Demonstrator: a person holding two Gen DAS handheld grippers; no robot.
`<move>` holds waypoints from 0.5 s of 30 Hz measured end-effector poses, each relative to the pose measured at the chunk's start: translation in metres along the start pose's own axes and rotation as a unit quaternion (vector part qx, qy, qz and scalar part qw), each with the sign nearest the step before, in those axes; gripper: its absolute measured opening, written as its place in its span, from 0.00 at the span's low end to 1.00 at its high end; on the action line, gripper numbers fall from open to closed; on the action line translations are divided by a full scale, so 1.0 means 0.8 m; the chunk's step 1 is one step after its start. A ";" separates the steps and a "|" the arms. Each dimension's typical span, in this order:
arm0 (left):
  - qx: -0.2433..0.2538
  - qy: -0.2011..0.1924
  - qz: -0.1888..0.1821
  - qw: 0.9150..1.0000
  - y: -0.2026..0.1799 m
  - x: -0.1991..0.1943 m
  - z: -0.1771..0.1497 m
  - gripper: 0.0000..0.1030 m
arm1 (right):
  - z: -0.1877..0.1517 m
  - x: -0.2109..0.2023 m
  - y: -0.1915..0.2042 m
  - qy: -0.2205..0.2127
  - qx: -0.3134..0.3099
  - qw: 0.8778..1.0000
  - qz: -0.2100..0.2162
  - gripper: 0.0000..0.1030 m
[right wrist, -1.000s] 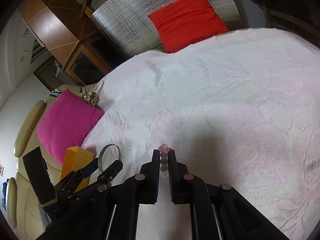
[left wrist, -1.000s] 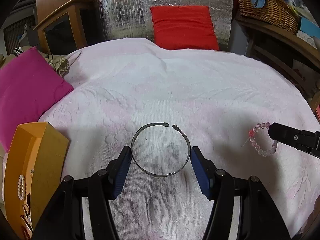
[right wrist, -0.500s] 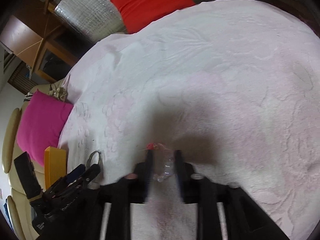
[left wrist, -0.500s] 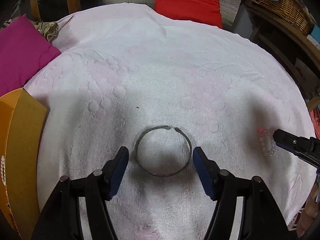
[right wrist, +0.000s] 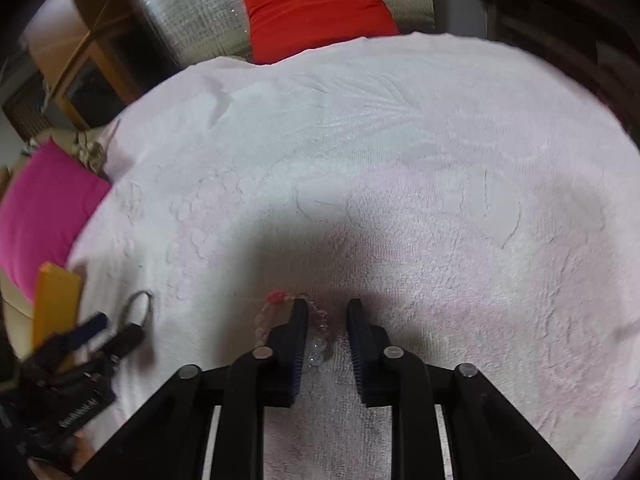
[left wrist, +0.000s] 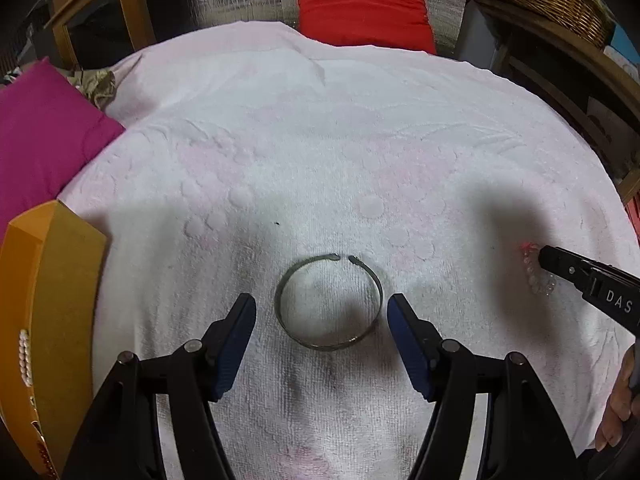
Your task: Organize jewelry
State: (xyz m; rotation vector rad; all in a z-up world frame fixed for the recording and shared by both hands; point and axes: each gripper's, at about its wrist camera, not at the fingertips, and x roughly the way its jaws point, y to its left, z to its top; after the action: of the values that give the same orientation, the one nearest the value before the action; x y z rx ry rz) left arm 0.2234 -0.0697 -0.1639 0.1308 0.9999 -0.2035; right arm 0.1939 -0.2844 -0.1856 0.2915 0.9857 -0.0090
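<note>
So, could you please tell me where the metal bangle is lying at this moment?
In the left wrist view the metal bangle lies flat on the white towel, between the open left hand-held gripper fingers, touching neither.

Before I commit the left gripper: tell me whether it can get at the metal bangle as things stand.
Probably yes. The left gripper stands open with the metal bangle flat on the towel between its fingertips, nothing over it; the right gripper is off at the bead bracelet.

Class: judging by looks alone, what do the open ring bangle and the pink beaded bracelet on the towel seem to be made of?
Thin grey open-ended bangle: probably metal, dull and tarnished, with a rigid, even curve. Pale pink beaded bracelet: translucent, glossy round beads, glass or plastic; which one cannot be told.
</note>
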 end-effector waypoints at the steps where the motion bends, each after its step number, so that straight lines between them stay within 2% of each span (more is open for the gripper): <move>1: -0.001 -0.003 0.002 1.000 0.000 -0.002 0.001 0.67 | 0.000 -0.003 0.003 -0.007 -0.007 1.000 -0.006 0.14; 3: -0.002 -0.008 0.006 1.000 0.000 -0.005 0.003 0.67 | 0.000 -0.008 0.008 -0.018 -0.013 1.000 -0.009 0.14; 6: 0.005 -0.018 0.017 1.000 -0.003 -0.009 0.005 0.67 | 0.002 -0.011 0.010 -0.016 -0.010 1.000 0.008 0.14; 10: 0.008 -0.017 0.018 1.000 0.002 -0.010 0.009 0.69 | 0.007 -0.008 -0.002 0.001 0.016 0.999 0.035 0.14; 15: -0.013 -0.019 0.012 1.000 0.025 -0.012 0.014 0.69 | 0.013 -0.016 -0.035 -0.003 0.066 0.995 0.072 0.14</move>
State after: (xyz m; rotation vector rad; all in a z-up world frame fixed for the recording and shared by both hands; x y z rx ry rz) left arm 0.2323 -0.0515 -0.1493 0.1151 0.9622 -0.1697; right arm 0.1913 -0.3150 -0.1766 0.4839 0.9574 0.0560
